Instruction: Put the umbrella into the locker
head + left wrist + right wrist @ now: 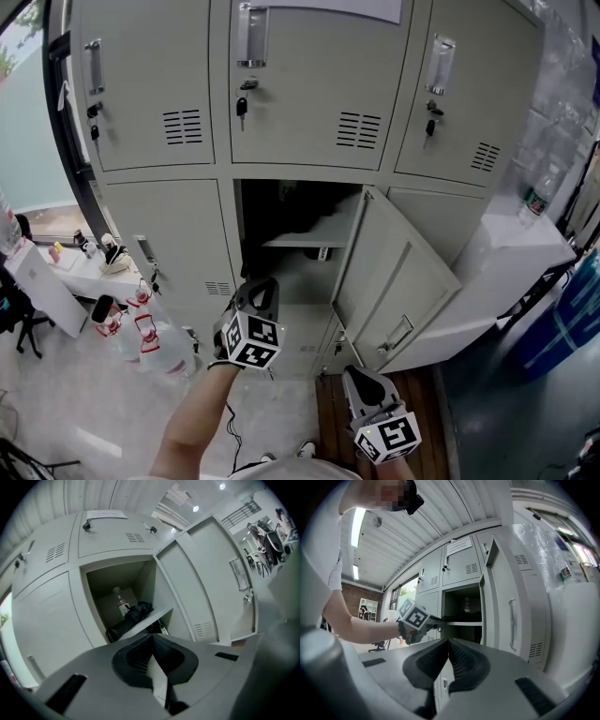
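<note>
The black folded umbrella (127,619) lies on the shelf (152,617) inside the open locker (292,246), next to a clear bottle (121,603) with a red label. The locker door (386,281) is swung out to the right. My left gripper (260,289) (152,638) hangs just in front of the opening, below shelf height, shut with nothing between its jaws. My right gripper (362,377) (448,641) sits lower and nearer to me, in front of the door, also shut and empty. In the right gripper view the umbrella (471,617) shows as a dark shape on the shelf.
Closed lockers with keys (242,108) surround the open one. Spray bottles (155,342) stand on the floor at the left, by a white table (82,274). A white cabinet (517,253) and a blue container (572,319) stand at the right.
</note>
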A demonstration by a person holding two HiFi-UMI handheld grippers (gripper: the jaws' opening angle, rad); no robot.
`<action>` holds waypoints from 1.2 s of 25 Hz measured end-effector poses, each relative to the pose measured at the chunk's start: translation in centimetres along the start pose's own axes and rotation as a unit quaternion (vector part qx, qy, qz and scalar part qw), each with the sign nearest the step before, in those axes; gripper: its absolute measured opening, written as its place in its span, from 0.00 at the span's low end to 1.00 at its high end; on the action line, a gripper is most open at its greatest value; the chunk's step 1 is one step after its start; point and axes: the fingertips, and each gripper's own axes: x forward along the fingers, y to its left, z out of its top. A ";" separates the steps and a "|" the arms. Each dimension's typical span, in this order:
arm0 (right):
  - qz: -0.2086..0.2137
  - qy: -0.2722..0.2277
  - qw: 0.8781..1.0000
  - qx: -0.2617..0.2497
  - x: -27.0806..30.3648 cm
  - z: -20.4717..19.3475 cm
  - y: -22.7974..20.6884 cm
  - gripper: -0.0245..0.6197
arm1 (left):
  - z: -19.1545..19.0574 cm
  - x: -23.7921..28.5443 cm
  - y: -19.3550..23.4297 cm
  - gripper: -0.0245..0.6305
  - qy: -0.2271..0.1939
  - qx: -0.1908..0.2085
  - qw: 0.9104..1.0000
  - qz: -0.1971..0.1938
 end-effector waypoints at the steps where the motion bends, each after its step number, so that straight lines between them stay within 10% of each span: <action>1: -0.002 0.001 1.000 0.001 0.0 0.0 -0.1 0.07 | -0.8 -0.6 0.2 0.07 0.003 -0.007 1.000 0.002; 30: -0.046 0.002 0.999 0.002 -1.1 0.0 -4.6 0.07 | -5.9 -20.6 4.6 0.07 -0.036 -0.142 0.982 0.115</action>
